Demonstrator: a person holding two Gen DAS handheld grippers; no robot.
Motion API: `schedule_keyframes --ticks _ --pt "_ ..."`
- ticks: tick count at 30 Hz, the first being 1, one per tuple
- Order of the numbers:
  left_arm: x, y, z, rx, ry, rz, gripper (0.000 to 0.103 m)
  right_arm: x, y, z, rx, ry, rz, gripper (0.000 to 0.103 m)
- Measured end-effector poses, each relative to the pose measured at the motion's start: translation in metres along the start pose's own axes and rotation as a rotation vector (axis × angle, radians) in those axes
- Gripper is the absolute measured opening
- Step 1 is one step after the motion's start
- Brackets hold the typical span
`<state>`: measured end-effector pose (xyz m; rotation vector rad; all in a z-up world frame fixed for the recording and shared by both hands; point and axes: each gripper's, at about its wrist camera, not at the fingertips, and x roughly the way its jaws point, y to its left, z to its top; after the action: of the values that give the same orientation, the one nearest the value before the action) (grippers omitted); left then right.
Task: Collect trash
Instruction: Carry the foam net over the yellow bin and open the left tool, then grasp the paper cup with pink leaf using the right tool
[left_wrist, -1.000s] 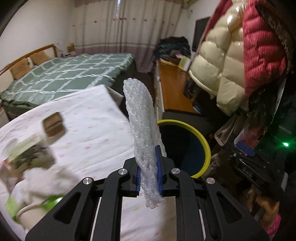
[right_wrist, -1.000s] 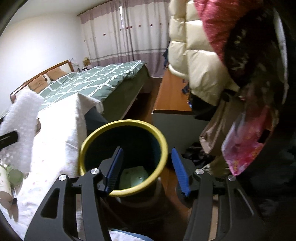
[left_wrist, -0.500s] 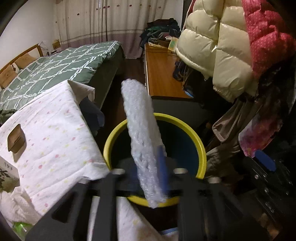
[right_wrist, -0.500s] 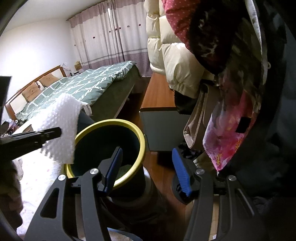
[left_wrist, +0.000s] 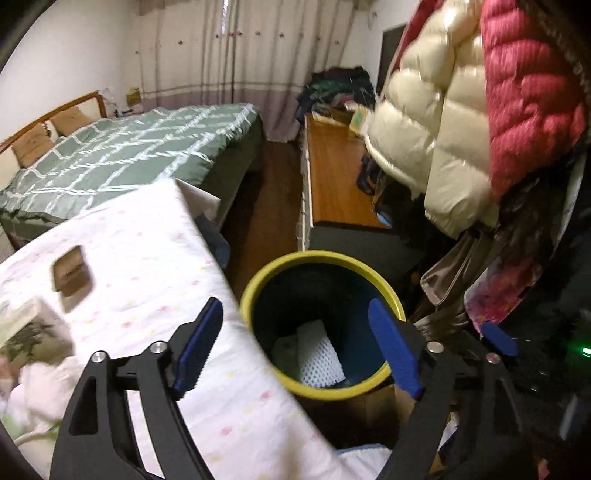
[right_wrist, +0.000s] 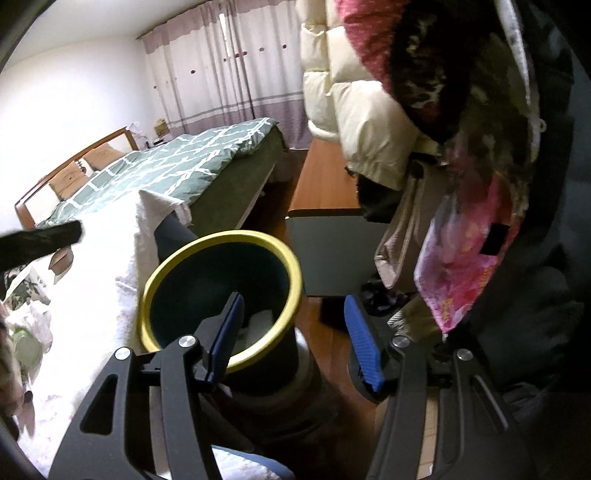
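Observation:
A dark blue trash bin with a yellow rim stands on the floor beside the table. A white foam net sleeve lies at its bottom, next to a pale scrap. My left gripper is open and empty, its jaws spread wide above the bin's mouth. My right gripper is open and empty over the bin's right rim; a white patch of the sleeve shows inside. More trash lies on the table at the left: a small brown box, a printed carton and crumpled white wrapping.
The table has a white dotted cloth. A green bed is behind it. A wooden cabinet and hanging puffer jackets crowd the right. Part of my left gripper shows as a dark bar in the right wrist view.
My left gripper carried the foam sleeve from over the table to above the bin, opened, and the sleeve dropped inside. My right gripper stayed open near the bin.

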<state>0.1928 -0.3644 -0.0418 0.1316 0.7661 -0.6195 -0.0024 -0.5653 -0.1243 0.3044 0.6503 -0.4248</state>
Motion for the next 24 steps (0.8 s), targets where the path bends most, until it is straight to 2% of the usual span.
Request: schedule_keyframes --ticks 3,6,11,14,18,22,24 --pt "-0.04 0.017 -0.009 -0.007 -0.049 0.03 0.093 0.0 0.012 -0.002 -0.019 0.01 0.028 0.055" --pt "-0.082 0.041 -0.023 -0.034 -0.098 0.091 0.094 -0.002 0.033 -0.006 -0.057 0.017 0.066 0.055" --pt "-0.144 0.097 -0.057 -0.132 -0.142 0.204 0.098 -0.006 0.084 -0.014 -0.154 0.042 0.163 0.056" --pt "-0.179 0.136 -0.085 -0.211 -0.157 0.303 0.098 -0.013 0.117 -0.022 -0.213 0.053 0.23 0.056" --pt "-0.215 0.178 -0.12 -0.301 -0.163 0.409 0.098 -0.026 0.172 -0.034 -0.312 0.063 0.343 0.056" --pt "-0.242 0.206 -0.146 -0.36 -0.176 0.471 0.098 -0.043 0.23 -0.048 -0.405 0.103 0.519 0.056" --pt "-0.25 0.213 -0.155 -0.375 -0.183 0.484 0.098 -0.052 0.253 -0.054 -0.437 0.111 0.572 0.056"
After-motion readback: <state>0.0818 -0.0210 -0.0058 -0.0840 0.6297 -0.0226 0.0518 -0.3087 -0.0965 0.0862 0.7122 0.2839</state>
